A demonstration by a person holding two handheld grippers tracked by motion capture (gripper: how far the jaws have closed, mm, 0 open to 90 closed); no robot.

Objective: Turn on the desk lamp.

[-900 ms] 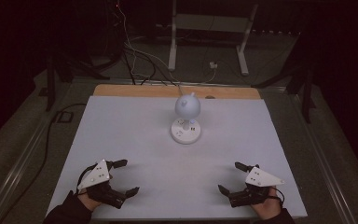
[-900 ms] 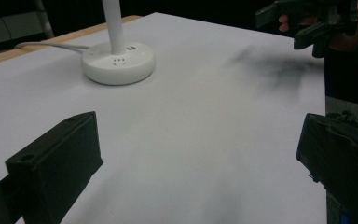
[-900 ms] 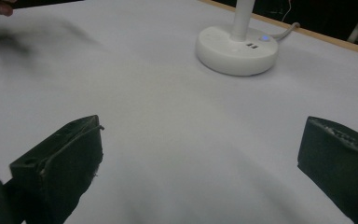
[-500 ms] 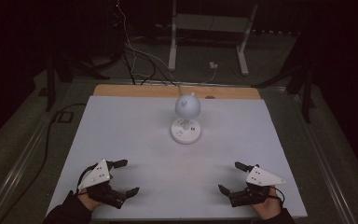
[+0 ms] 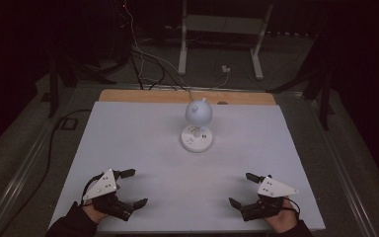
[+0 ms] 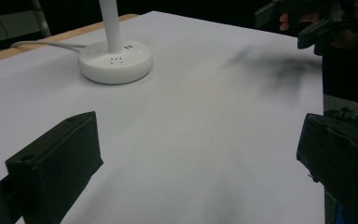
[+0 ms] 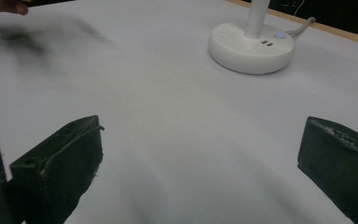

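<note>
A: Where's the lamp (image 5: 198, 127)?
B: Mid-surface (image 5: 143, 148), toward the far edge (round white base, globe head), its cord running off the back.
A: And the claws?
B: Left claw (image 5: 131, 188) sits at the near left corner, right claw (image 5: 243, 189) at the near right. Both gape wide, holding nothing, well apart from the lamp.

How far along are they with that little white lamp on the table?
Nothing looks done yet. The white desk lamp stands upright mid-table, untouched, its cable running off the far edge. In hand: nothing; the left gripper and right gripper rest at the near edge of the white table, jaws wide open and empty. Reaching for the lamp and handling it is all left.
</note>
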